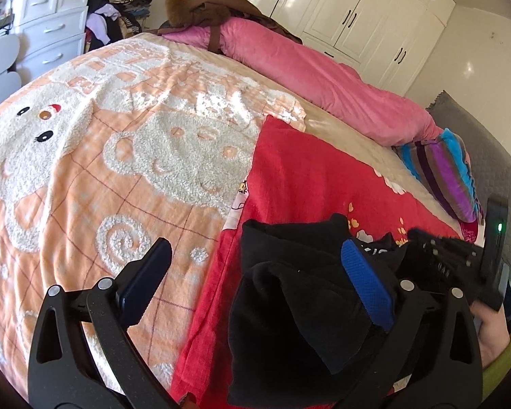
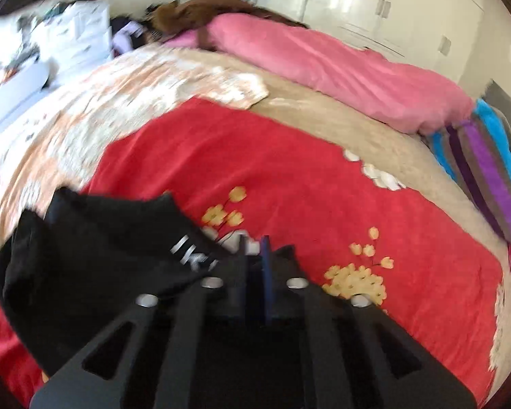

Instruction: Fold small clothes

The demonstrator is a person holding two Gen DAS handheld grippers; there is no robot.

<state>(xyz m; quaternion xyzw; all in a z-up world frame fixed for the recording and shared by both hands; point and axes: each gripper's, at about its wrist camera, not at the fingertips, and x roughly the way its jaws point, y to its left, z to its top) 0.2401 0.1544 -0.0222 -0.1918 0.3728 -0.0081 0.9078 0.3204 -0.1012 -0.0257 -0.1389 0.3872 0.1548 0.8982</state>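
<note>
A small black garment (image 1: 299,293) lies bunched on a red flowered blanket (image 1: 306,177) on the bed. My left gripper (image 1: 255,272) is open, its jaws wide apart, the right blue pad resting on the black cloth, the left pad over the orange blanket. In the right wrist view the black garment (image 2: 95,248) with white lettering lies at lower left. My right gripper (image 2: 255,255) is shut on an edge of this black garment. The right gripper also shows in the left wrist view (image 1: 446,255), at the garment's far side.
An orange and white bear blanket (image 1: 102,143) covers the left of the bed. A pink quilt (image 1: 323,71) and brown coat (image 1: 221,6) lie along the far side. A striped pillow (image 1: 443,170) sits at right. White wardrobes (image 1: 357,6) and drawers (image 1: 51,24) stand behind.
</note>
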